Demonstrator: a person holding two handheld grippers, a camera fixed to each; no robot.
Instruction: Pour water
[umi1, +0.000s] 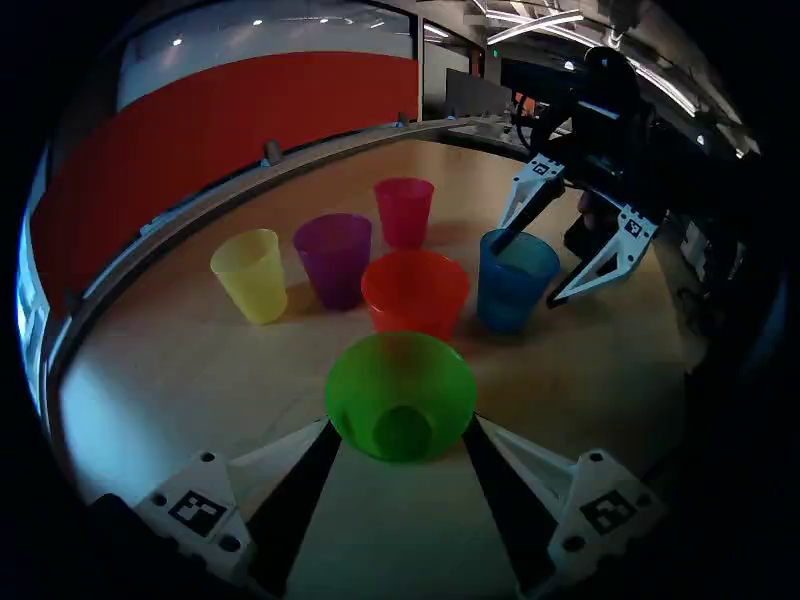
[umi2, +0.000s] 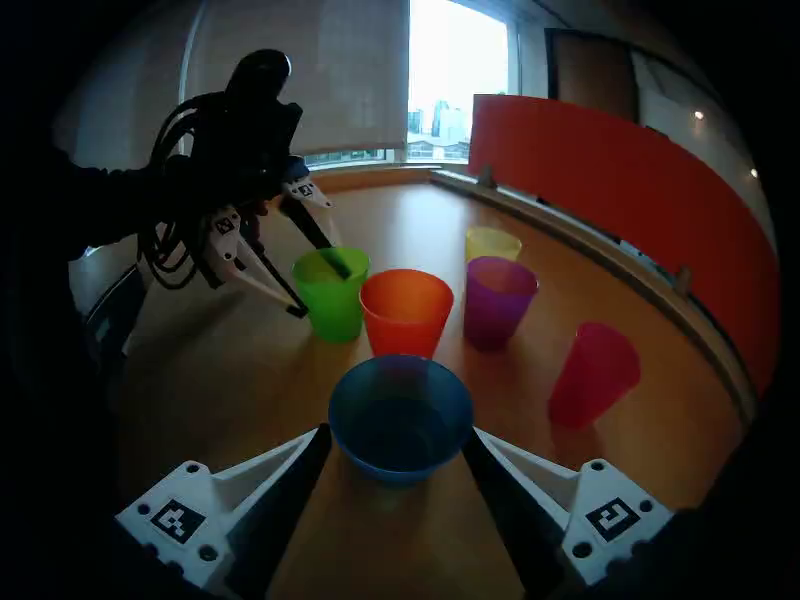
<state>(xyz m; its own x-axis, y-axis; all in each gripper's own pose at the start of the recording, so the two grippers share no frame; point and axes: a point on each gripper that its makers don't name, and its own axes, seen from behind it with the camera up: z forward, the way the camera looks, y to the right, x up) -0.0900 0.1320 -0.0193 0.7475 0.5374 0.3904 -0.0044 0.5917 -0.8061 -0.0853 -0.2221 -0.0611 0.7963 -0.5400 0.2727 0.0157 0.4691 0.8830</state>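
A green cup (umi1: 400, 395) stands on the wooden table (umi1: 180, 370) between the fingers of my left gripper (umi1: 400, 425), which press on its two sides. In the right gripper view that same left gripper (umi2: 321, 290) straddles the green cup (umi2: 332, 292). My right gripper (umi2: 398, 430) is shut on a blue cup (umi2: 400, 420) whose dark inside looks like it holds water. From the left gripper view, the right gripper (umi1: 525, 272) has one finger on each side of the blue cup (umi1: 517, 280). Both cups are upright on the table.
An orange cup (umi1: 415, 292) stands between the green and blue ones. Behind it are purple (umi1: 333, 258), yellow (umi1: 251, 274) and pink (umi1: 404, 211) cups. A red partition (umi1: 220, 120) runs along the table's far edge. A person's dark sleeve (umi2: 100, 200) is at the left.
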